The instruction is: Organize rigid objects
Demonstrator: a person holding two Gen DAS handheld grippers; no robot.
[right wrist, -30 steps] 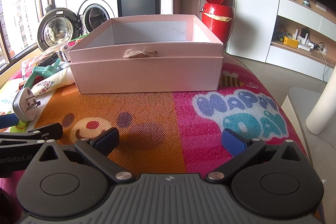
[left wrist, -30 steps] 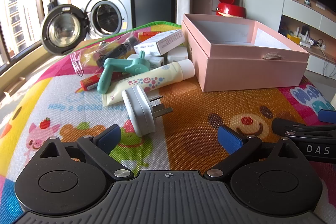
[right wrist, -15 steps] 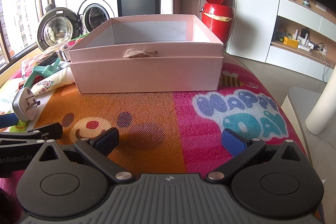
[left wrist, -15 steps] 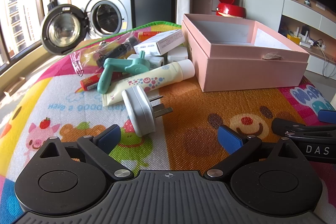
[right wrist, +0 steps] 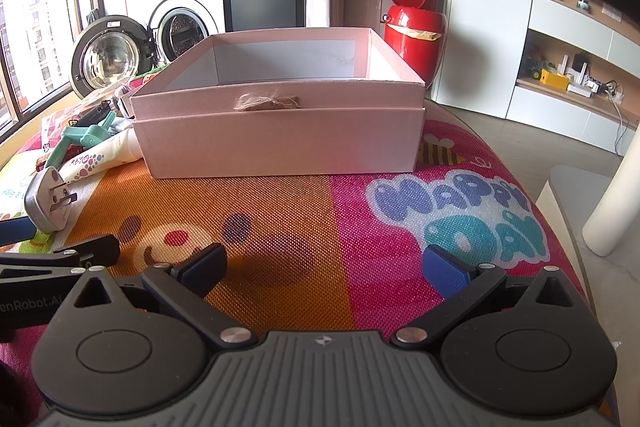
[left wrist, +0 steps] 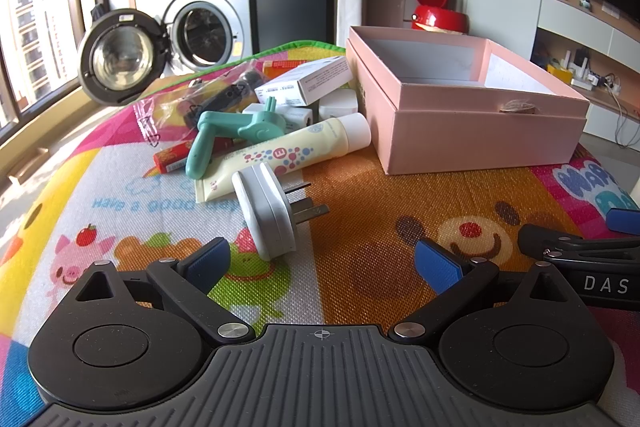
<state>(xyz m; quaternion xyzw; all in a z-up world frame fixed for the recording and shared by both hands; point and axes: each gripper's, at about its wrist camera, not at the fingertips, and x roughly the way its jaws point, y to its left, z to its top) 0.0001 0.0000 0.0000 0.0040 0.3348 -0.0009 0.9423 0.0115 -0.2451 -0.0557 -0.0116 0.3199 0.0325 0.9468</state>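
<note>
An open, empty pink box (left wrist: 476,123) stands on a colourful play mat (left wrist: 380,227); it also shows in the right wrist view (right wrist: 280,143). Left of it lies a pile: a white plug adapter (left wrist: 266,211), a cream tube (left wrist: 288,155), a teal plastic tool (left wrist: 236,135), a white carton (left wrist: 308,81), a red stick (left wrist: 176,157) and a bagged black item (left wrist: 216,99). My left gripper (left wrist: 322,261) is open and empty, just short of the plug adapter. My right gripper (right wrist: 326,265) is open and empty in front of the box.
A washing machine (left wrist: 208,19) with its door (left wrist: 116,57) swung open stands behind the mat. A red bin (right wrist: 414,35) stands behind the box. Shelves (right wrist: 576,79) run along the right wall. A white post (right wrist: 612,203) stands off the mat's right edge.
</note>
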